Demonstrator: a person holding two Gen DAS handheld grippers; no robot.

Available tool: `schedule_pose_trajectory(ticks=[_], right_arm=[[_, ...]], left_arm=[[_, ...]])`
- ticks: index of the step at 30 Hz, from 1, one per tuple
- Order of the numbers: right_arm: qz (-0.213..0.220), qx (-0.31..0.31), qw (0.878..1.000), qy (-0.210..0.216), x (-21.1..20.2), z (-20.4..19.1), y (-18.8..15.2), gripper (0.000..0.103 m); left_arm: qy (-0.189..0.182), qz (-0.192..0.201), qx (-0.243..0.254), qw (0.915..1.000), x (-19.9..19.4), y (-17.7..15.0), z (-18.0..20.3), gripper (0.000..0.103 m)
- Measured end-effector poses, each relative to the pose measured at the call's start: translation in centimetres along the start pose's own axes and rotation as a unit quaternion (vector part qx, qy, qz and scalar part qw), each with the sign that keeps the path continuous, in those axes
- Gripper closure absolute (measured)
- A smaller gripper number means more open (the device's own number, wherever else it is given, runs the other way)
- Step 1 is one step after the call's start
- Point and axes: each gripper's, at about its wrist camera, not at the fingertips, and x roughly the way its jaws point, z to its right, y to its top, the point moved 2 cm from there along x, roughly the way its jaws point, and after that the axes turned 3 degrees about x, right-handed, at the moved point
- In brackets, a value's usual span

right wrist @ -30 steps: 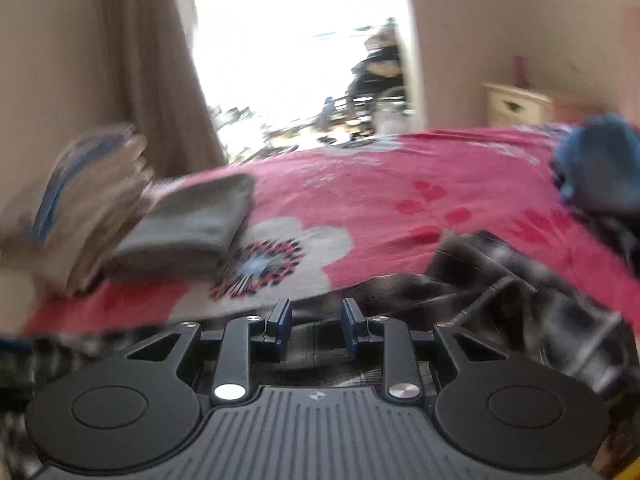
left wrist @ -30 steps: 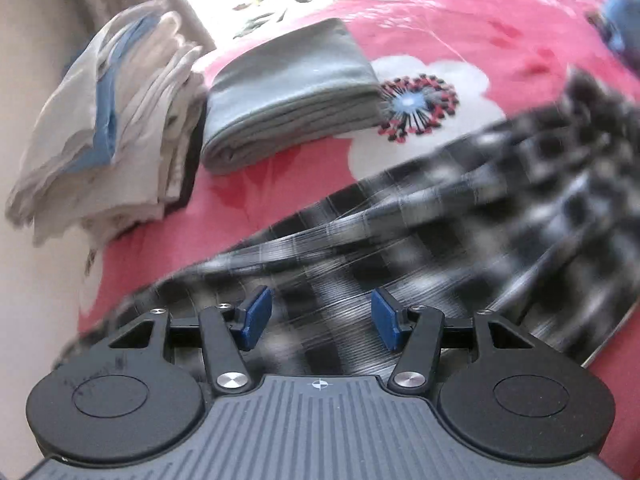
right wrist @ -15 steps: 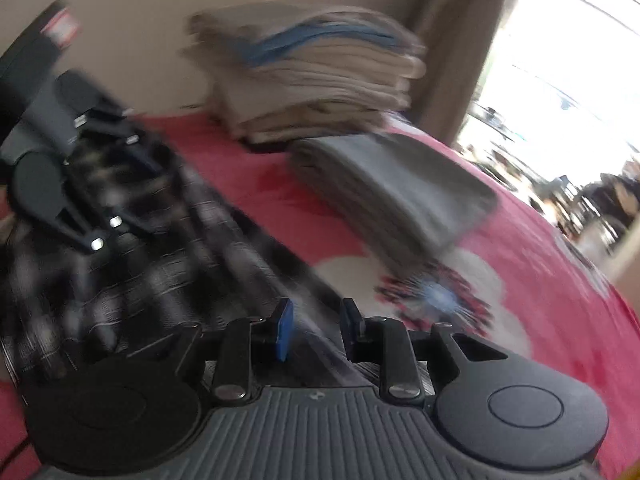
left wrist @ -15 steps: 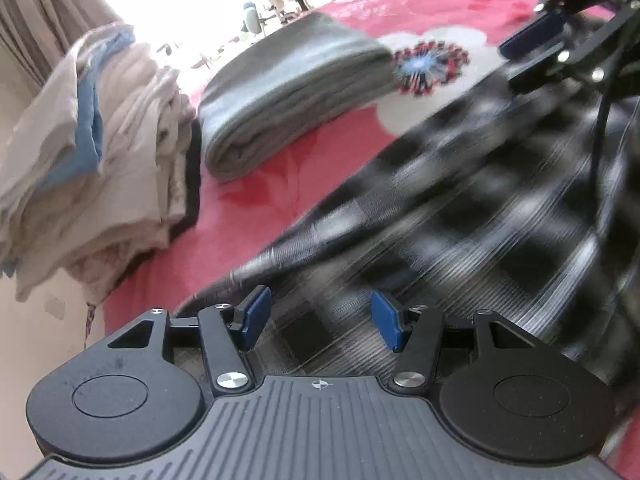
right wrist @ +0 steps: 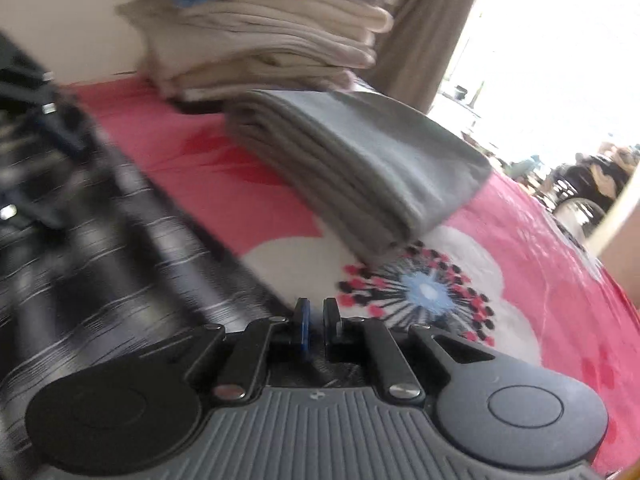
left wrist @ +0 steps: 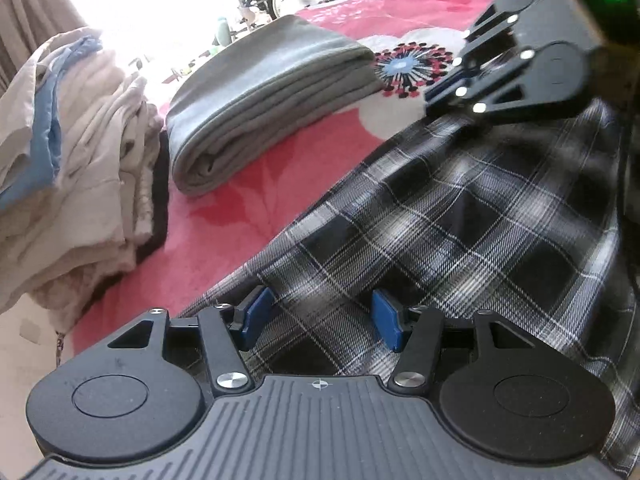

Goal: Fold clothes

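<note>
Lying spread across the red floral bed cover (left wrist: 248, 216), the black-and-white plaid shirt (left wrist: 460, 224) stretches as a long band from the left gripper (left wrist: 320, 320) up to the right gripper (left wrist: 452, 92), its long axis running diagonally away toward the white flower print (right wrist: 432, 292). No containers are in view; the folded goods sit bare on the bed: a folded grey garment (left wrist: 272, 92) just beside the shirt's far edge, and behind it a tall stack of cream and blue clothes (left wrist: 68, 168) against the wall.

The left gripper's blue fingers (left wrist: 256, 316) stand wide apart just above the plaid cloth, holding nothing. In the right wrist view the right gripper (right wrist: 316, 322) has its fingers (right wrist: 302, 324) drawn nearly together, a thin gap between them; whether they pinch the shirt's edge cannot be told, as the cloth there is hidden and blurred.

Compared with half a second ago, the right gripper's fingers have narrowed from a clearly wider gap, and it has dropped lower at the shirt's far edge, near the flower. The left gripper's opening is unchanged.
</note>
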Motion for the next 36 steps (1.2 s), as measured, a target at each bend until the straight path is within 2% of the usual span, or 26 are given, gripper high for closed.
schedule_pose_trajectory(ticks=[2,6,9,14,19,21,24,27,29,31,34,36], right_arm=[[0.002,0.012,1.0,0.003,-0.4,0.4,0.3,0.096],[-0.001,-0.003,0.999,0.031,-0.8,-0.2,-0.1,0.095],[-0.003,-0.015,0.998,0.053,-1.1,-0.6,-0.4,0.096],[-0.007,-0.034,0.995,0.089,-1.5,-1.2,-1.0,0.096],[-0.002,-0.013,0.998,0.065,-1.0,-1.1,-0.6,0.094],[-0.003,0.014,0.998,0.068,-1.0,-0.7,-0.9,0.091],[-0.005,0.09,0.992,0.085,-1.4,0.7,-0.9,0.085],[0.003,0.164,0.982,0.094,-3.3,2.4,-1.1,0.07],[0.02,0.2,0.975,0.095,-6.1,4.1,-1.8,0.068],[0.03,0.215,0.974,0.059,-8.8,6.2,-2.7,0.067],[0.028,0.244,0.968,-0.055,-12.2,11.4,-5.1,0.064],[0.0,0.289,0.946,-0.144,-13.3,15.9,-7.2,0.063]], left_arm=[[-0.006,0.005,-0.001,1.0,0.1,0.1,-0.1,0.047],[-0.018,0.017,0.005,0.9997,0.6,0.2,-0.3,0.046],[-0.023,0.021,-0.008,0.9995,0.9,0.3,-0.7,0.041],[-0.033,0.021,-0.017,0.9991,1.2,0.4,-1.0,0.04],[-0.033,0.044,0.015,0.9984,0.3,0.7,-0.6,0.04],[-0.036,0.055,0.028,0.9975,-0.2,1.0,-0.3,0.04],[-0.051,0.068,0.042,0.9955,-0.6,1.7,0.3,0.04],[-0.07,0.049,0.052,0.995,0.5,2.4,1.5,0.04],[-0.075,0.041,0.041,0.9955,1.0,2.5,1.6,0.04],[-0.08,0.038,0.025,0.9958,1.4,2.5,1.3,0.039],[-0.086,0.033,0.0,0.9957,1.8,2.6,1.0,0.036],[-0.09,0.031,-0.01,0.9954,2.0,2.6,0.8,0.036]])
